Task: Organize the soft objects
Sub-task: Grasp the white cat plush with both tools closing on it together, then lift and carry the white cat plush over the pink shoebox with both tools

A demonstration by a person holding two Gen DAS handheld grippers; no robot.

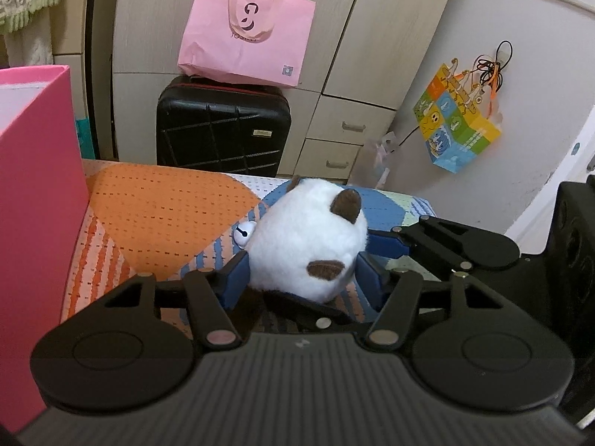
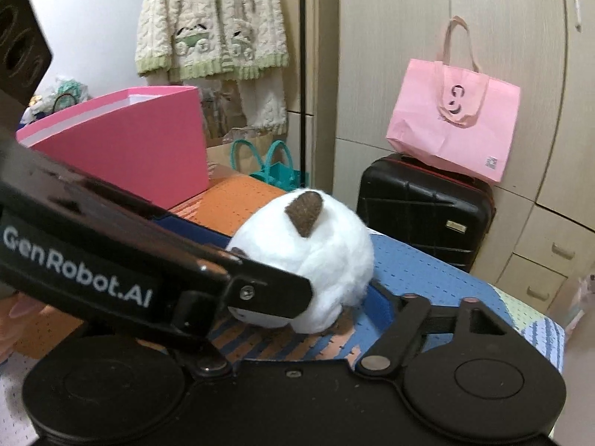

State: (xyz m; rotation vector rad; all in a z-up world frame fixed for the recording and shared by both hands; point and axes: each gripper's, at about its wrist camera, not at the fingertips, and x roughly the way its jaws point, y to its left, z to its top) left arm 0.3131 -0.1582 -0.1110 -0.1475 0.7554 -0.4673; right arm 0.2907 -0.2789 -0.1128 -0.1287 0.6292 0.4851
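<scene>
One white plush toy on the patchwork bed cover; two hand-held grippers: left hand-held gripper clamps its sides, right hand-held gripper brackets it, contact unclear; one pink box beside.

place: home bedroom | cues: wardrobe; suitcase; bed quilt

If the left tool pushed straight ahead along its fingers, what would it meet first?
The white plush toy. It already sits between the left tool's blue fingers, filling the gap, so further travel would press into it at once. Beyond it lies only the patterned bedspread, though depth there is unclear.
</scene>
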